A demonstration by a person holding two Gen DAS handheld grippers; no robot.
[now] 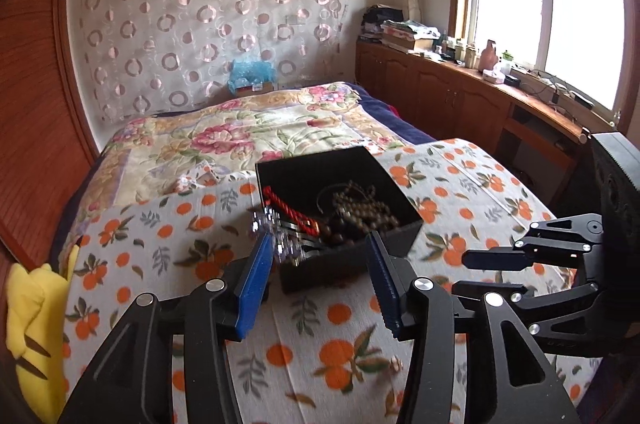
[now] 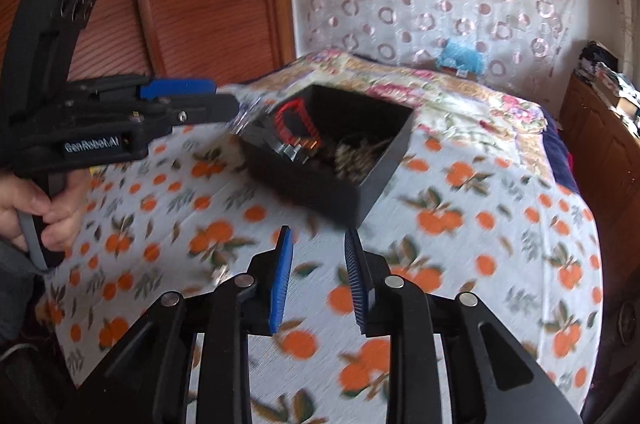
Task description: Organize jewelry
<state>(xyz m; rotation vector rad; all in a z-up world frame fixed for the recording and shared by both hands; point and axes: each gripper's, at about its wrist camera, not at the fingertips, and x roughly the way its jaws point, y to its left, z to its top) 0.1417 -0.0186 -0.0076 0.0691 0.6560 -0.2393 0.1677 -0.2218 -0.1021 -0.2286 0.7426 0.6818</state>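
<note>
One black box [image 1: 340,184]; one red bracelet [image 1: 290,210]; two grippers, jaws apart.

Your box [image 1: 340,208] sits on the cloth [image 1: 460,184], toward its far edge, with the bed [image 1: 240,128] behind it. Beads [image 1: 360,212] and a cord [image 1: 288,210] lie in the box; a crystal bracelet [image 1: 280,236] hangs over its near-left rim.

Right-wrist view motion-blurred; box [image 2: 320,160] contents indistinct.
</note>
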